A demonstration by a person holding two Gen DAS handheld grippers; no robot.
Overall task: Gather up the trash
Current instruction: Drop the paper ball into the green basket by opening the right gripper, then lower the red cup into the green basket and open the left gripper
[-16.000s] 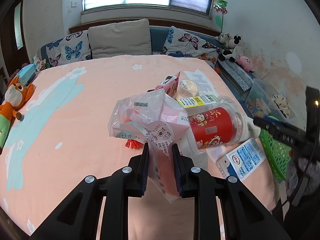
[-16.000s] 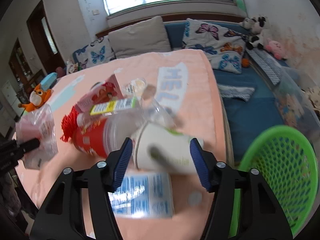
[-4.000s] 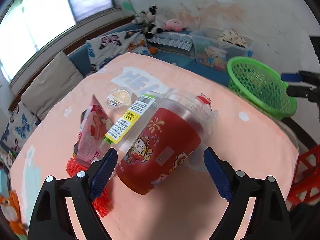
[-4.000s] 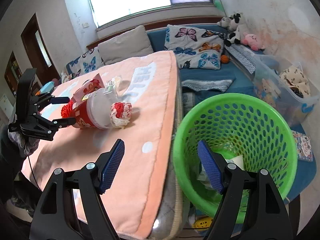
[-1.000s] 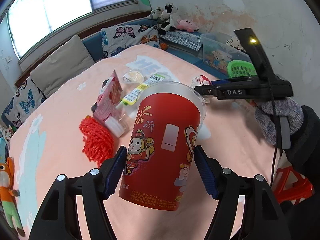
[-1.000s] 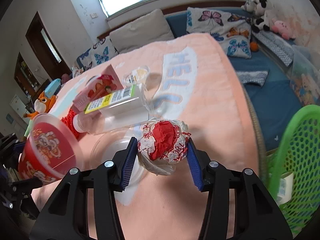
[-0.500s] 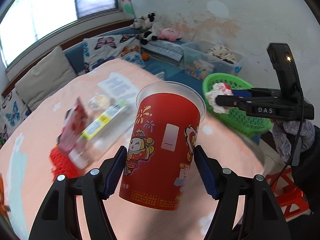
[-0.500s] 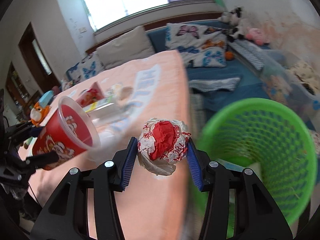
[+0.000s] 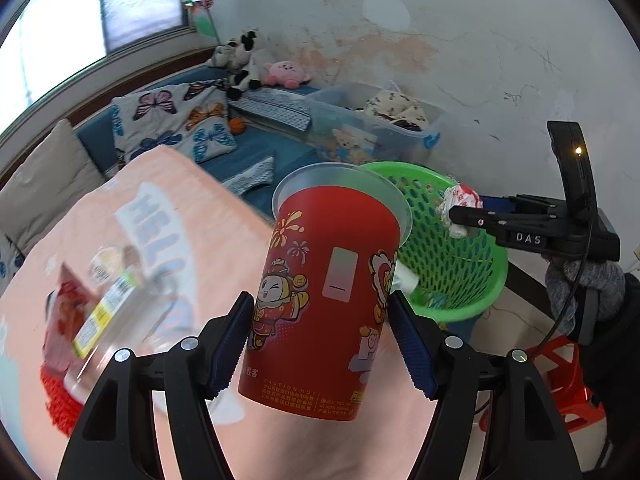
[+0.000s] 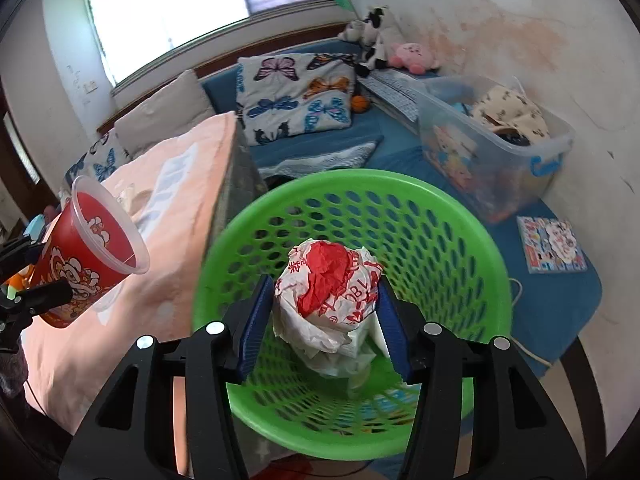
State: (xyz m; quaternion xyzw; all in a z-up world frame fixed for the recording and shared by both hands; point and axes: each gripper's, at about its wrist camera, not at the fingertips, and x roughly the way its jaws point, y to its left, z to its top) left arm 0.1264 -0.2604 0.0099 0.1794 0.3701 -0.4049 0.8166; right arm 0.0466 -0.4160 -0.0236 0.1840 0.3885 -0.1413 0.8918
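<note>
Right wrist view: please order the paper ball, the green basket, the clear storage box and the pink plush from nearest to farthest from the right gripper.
1. Paper ball: clamped in the right gripper.
2. Green basket: directly under and ahead of the gripper.
3. Clear storage box: beyond the basket, to the right by the wall.
4. Pink plush: farthest, at the back near the wall.

bedroom — bed (image 9: 120,208), pillows (image 10: 296,92)

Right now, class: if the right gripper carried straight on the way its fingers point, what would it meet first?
The right gripper, shut on the crumpled wrapper, points down into the green basket. Going straight on, it would probably first meet the trash lying on the basket's floor; depth is hard to judge.
</note>
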